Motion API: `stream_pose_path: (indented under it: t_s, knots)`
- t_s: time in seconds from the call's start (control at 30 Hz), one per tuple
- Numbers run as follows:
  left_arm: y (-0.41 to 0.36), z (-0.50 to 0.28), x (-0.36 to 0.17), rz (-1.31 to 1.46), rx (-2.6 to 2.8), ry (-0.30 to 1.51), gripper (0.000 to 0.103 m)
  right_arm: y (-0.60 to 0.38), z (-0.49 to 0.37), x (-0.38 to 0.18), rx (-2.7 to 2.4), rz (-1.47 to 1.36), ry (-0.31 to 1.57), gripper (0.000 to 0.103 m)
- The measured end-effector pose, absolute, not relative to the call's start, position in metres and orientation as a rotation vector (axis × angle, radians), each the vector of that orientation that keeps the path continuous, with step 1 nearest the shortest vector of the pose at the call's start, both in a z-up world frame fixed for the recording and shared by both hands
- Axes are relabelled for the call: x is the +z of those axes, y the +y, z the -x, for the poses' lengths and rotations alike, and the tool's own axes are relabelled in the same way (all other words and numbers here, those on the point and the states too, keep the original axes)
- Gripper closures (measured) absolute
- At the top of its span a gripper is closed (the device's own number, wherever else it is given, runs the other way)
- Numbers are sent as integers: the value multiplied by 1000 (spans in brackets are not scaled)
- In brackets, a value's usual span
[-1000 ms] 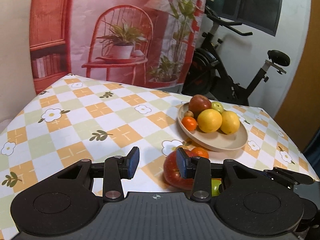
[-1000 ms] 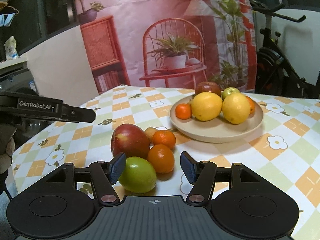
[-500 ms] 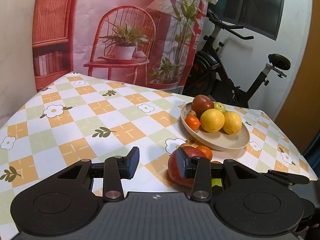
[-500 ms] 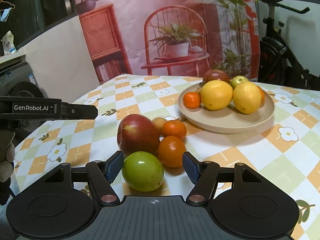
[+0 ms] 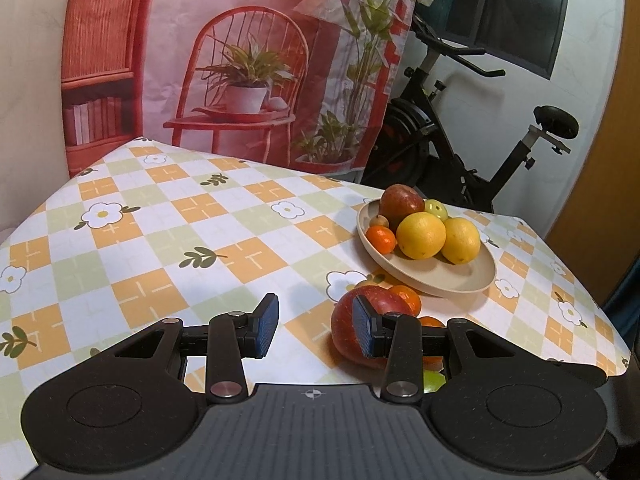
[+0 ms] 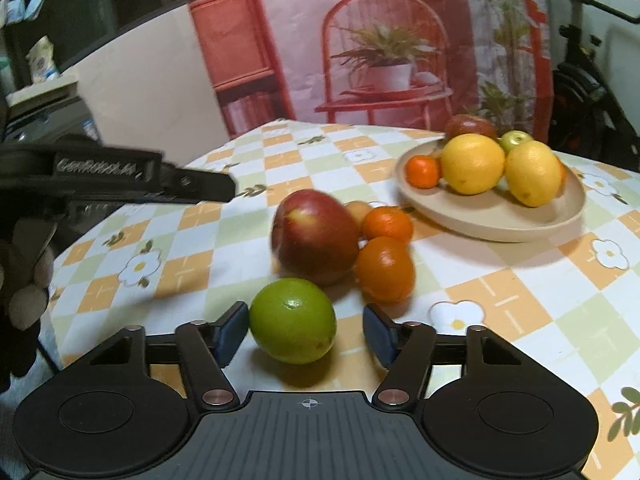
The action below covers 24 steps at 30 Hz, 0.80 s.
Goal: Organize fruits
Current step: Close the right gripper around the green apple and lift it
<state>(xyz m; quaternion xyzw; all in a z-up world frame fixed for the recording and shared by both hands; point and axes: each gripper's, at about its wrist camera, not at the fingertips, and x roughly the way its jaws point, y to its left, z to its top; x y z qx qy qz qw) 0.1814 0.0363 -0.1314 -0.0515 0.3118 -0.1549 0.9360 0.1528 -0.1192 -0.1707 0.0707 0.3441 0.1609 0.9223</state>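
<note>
Checkered floral tablecloth (image 5: 168, 240) under both tools; red chair backdrop (image 5: 248, 60) and exercise bike (image 5: 460, 152) beyond. Right gripper (image 6: 304, 332) closing around green lime (image 6: 293, 320), right pad not yet touching. Left gripper (image 5: 316, 330) parted, empty, red apple (image 5: 348, 332) behind right finger. Plate (image 6: 500, 220) ahead, rightward.

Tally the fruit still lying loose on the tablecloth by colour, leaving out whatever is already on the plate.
Red: 1, the apple
Orange: 2, the mandarins
Green: 1, the green citrus fruit between the closing jaws of the right gripper
Tan: 1, a small fruit mostly hidden behind the apple
Total: 5
</note>
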Motion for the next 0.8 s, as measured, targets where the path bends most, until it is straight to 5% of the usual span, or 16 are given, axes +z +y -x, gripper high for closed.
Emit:
stream_pose_path:
  t_s: [0.1,0.8]
  knots:
    - [36,-181,-132,104,-320,641,60,-115,-151,-171,349,-121,710,60]
    - [16,-173,-130,54,-413,668,60,-170,-140,-159,267,-186,640,61]
